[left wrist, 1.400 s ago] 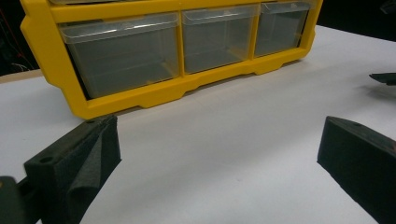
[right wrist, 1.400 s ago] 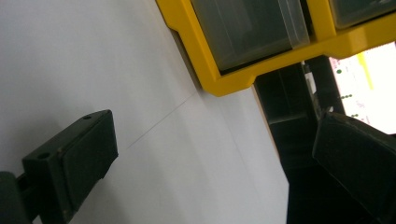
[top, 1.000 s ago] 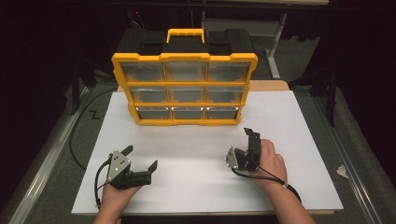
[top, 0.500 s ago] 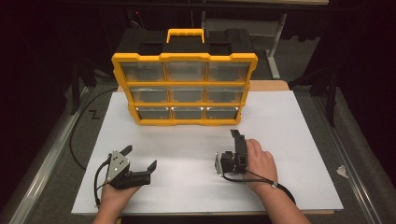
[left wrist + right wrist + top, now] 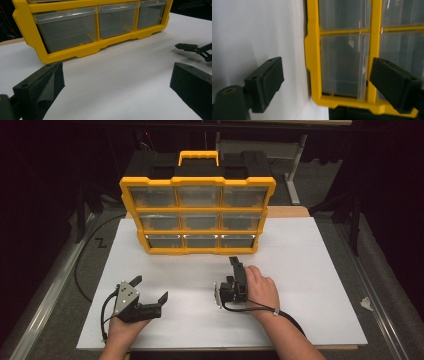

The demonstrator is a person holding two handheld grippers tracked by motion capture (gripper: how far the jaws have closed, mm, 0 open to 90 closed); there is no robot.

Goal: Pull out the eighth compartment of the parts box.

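Observation:
A yellow organiser (image 5: 197, 181) with three rows of clear drawers and a black top stands upright at the back of a white board (image 5: 315, 265). My left gripper (image 5: 150, 289) rests near the board's front left, jaws open wide and empty; in the left gripper view (image 5: 116, 87) it faces the organiser's bottom row (image 5: 82, 50). My right gripper (image 5: 235, 265), rolled onto its side, hovers just in front of the bottom row's middle. In the right gripper view (image 5: 329, 83) its jaws frame a bottom drawer (image 5: 342, 67). They have just been closing a little, with nothing between the pads.
A black cable (image 5: 82, 270) loops off the board's left side beside a metal rail (image 5: 47, 292). A small crumpled scrap (image 5: 366, 304) lies on the dark surface to the right. The far gripper's tip (image 5: 191, 47) shows at the right of the left gripper view.
My right gripper has slid left across the board and nearer the organiser's front. The left gripper has stayed put.

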